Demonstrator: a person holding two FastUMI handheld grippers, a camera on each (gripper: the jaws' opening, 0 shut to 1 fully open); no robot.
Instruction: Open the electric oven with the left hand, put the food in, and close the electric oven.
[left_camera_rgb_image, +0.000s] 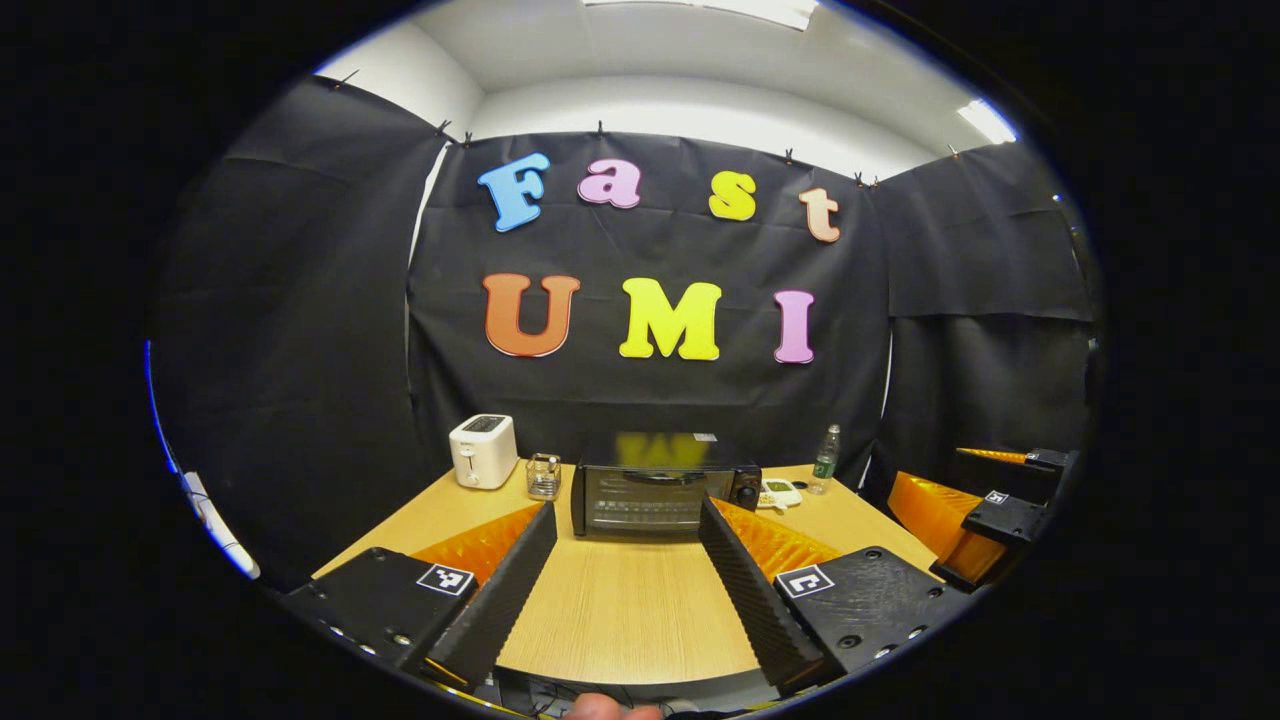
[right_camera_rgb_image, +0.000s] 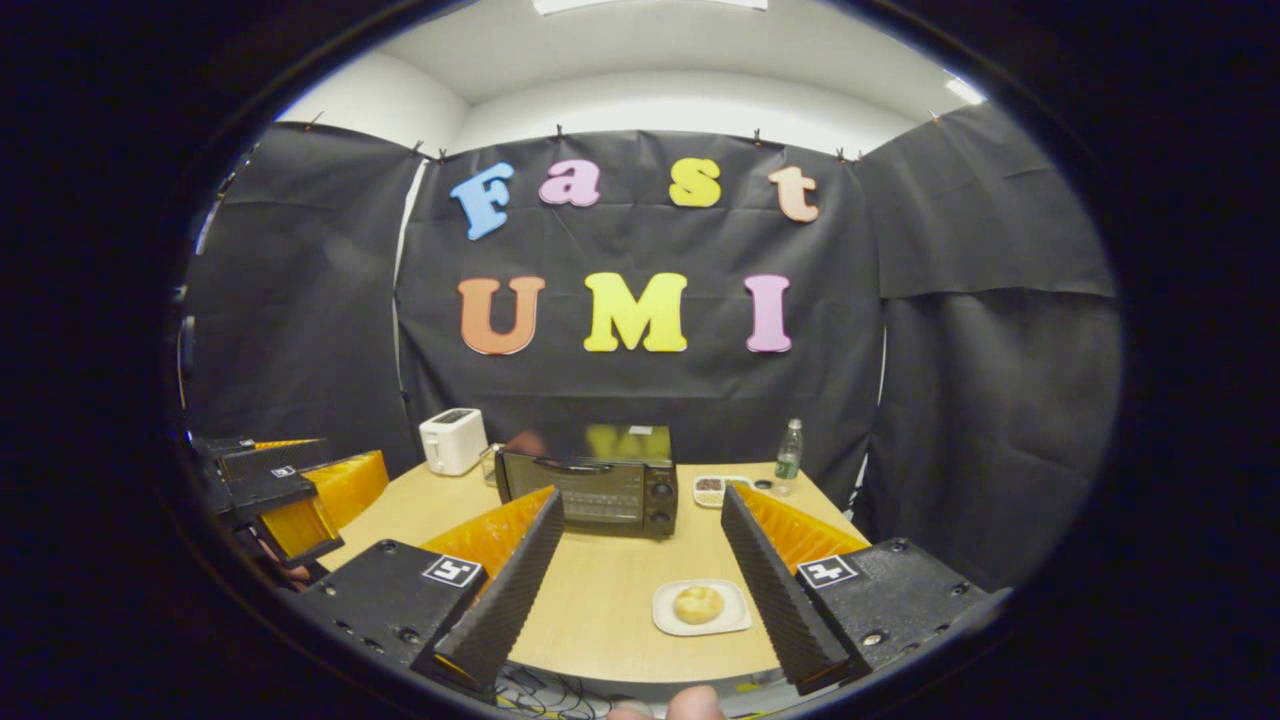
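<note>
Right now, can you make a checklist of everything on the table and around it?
Surface: wooden table, mostly bare at the front.
Job's things: electric oven, door shut; bun on a white plate.
Clutter: white toaster, glass jar, water bottle, small snack tray.
Grippers: left hand-held gripper open, empty; right hand-held gripper open, empty.
Cables: a few at the table's near edge.
Surroundings: black cloth walls, ceiling lights.
</note>
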